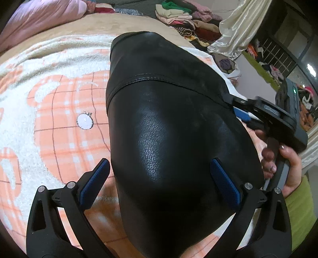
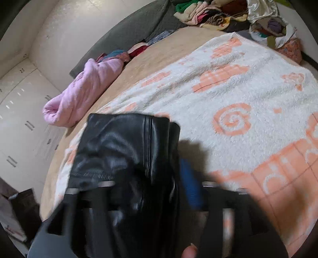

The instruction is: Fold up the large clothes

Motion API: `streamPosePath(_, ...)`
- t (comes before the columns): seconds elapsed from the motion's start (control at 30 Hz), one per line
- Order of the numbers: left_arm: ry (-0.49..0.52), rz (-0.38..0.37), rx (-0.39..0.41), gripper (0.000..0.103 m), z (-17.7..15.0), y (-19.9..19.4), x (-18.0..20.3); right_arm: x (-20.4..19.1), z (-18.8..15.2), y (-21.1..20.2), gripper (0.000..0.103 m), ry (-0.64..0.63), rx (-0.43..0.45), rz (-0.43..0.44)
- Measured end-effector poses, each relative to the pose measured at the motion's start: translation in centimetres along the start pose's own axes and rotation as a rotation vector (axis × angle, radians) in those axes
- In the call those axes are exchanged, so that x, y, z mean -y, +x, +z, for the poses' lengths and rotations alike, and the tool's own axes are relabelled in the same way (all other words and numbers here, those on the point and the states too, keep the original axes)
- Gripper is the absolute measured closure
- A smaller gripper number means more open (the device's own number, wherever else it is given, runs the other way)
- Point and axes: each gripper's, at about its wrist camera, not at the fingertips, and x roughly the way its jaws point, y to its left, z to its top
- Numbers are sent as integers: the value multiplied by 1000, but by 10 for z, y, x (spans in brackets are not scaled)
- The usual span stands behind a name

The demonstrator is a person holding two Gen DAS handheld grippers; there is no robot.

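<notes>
Black leather garment [image 1: 169, 123] runs lengthwise away from wide left tongs [image 1: 159, 178]; right tongs [image 1: 238, 108] pinch its edge.

One black leather garment [image 1: 171, 123]. One white-and-orange fleece blanket [image 1: 59, 111]. One pink quilted bundle [image 2: 83, 93]. One heap of mixed clothes [image 2: 214, 12]. Two grippers, left [image 1: 159, 178] and right [image 1: 244, 111].
</notes>
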Motion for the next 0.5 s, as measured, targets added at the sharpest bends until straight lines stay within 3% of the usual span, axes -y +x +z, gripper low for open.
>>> streamPosePath(0.07,-24,-40,-18,8,2,2,-7,-1,-7,-9,15,6,-2,27)
streamPosePath(0.2,-69,-110,-52,8,8,8,-23,4,-20,-18,12,55,-54,99)
streamPosePath(0.3,-103,-152,-69,8,11,13,-32,12,-32,-12,12,105,-140,191)
streamPosePath(0.37,-127,-172,-73,8,13,16,-36,15,-44,2,25,106,-215,218)
streamPosePath(0.5,-145,-183,-77,10,10,17,-41,14,-54,12,43,139,-192,291)
